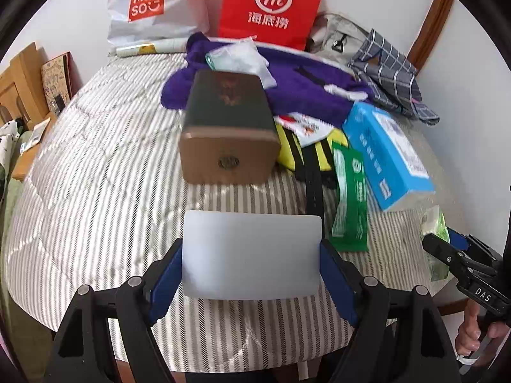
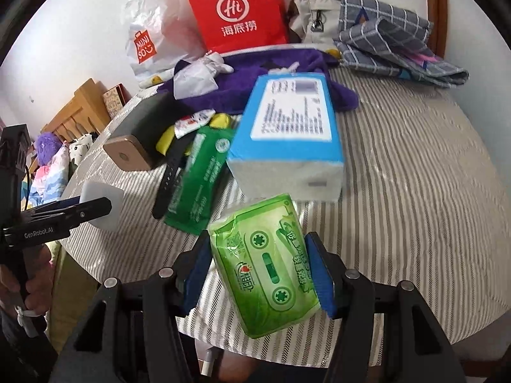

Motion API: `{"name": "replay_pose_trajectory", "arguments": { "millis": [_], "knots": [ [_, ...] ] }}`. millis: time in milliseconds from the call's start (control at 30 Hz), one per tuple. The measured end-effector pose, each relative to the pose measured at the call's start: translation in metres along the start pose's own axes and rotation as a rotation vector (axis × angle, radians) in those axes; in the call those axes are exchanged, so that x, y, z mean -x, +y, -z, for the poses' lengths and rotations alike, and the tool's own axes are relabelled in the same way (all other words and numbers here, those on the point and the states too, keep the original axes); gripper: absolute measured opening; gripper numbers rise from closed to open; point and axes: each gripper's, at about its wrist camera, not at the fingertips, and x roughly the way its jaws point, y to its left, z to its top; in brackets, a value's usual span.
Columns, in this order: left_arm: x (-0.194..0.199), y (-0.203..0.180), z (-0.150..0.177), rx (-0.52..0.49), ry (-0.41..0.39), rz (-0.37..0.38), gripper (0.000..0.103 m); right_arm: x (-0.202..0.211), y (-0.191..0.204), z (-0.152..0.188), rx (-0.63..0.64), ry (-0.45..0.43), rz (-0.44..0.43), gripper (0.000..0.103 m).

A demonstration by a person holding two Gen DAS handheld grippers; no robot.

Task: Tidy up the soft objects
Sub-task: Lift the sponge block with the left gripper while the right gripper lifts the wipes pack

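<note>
White block clamped between left gripper fingers | green tissue pack squeezed between right gripper fingers | blue box far behind, on striped bed

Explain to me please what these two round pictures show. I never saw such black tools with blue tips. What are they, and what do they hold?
No robot here: a person holds a hand tool with two fingers in each hand, and a fisheye camera on each tool looks along the fingers. In the left tool's picture, the left gripper is closed on a white block. In the right tool's picture, the right gripper is closed on a green tissue pack. Both hover over a striped cover. On it lie a blue tissue box, a brown and dark box, a purple towel, a checked cloth and a red paper bag.
</note>
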Motion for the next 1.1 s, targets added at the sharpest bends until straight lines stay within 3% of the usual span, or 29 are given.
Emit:
{"name": "replay_pose_trajectory", "arguments": {
  "millis": [600,800,1100],
  "knots": [
    [0.038,0.015,-0.064,0.017,-0.113,-0.019,0.080,0.023,0.007,-0.074,-0.003,-0.091,-0.018,0.058],
    [0.036,0.013,-0.089,0.007,-0.120,0.010,0.080,0.022,0.002,-0.107,-0.021,-0.111,-0.001,0.058],
    [0.026,0.014,-0.122,0.006,-0.125,-0.005,0.080,0.004,-0.005,-0.146,-0.047,-0.117,-0.021,0.058]
  ]
}}
